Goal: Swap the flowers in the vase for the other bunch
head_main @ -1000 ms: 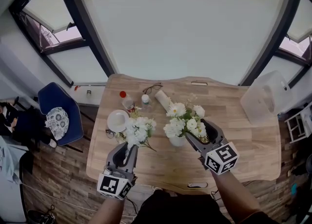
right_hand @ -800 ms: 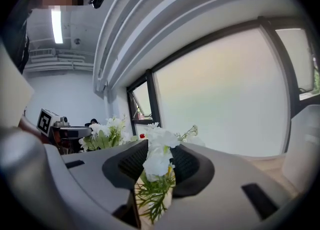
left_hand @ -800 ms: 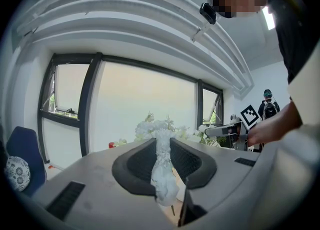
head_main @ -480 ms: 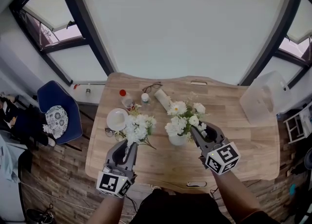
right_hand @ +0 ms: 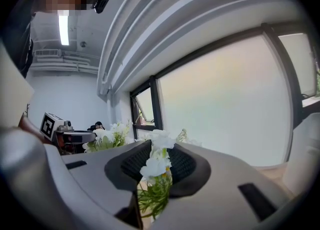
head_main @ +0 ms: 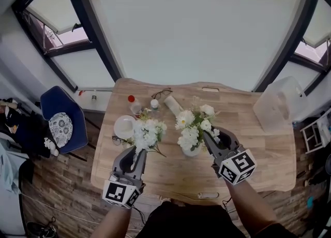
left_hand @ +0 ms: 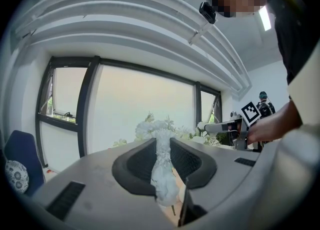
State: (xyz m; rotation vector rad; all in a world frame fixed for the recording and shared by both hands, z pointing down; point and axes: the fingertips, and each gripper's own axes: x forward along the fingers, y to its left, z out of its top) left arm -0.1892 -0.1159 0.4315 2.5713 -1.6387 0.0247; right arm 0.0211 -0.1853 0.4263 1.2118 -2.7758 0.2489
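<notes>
Counter (head_main: 258,144): pale wood, matt, grain showing.
Floor (head_main: 62,190): dark wood planks.
Chair (head_main: 77,128): blue cloth.
Plate (head_main: 124,127): white, smooth.
Box (head_main: 276,105): translucent plastic.
Vase (head_main: 190,152): white, smooth.
Left tongs (left_hand: 161,144): matt grey plastic shell, black ribbed pads.
Bunch (left_hand: 164,184) in them: white, crinkled, matt.
Flowers (right_hand: 159,164): matt white petals.

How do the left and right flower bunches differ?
The left bunch is dense white clusters; the right bunch has looser daisy-like blooms and more green. The left bunch is in no vase; the right bunch stands in the vase. Both are white; the left gripper grips one, the right gripper is closing its jaws on the other.
</notes>
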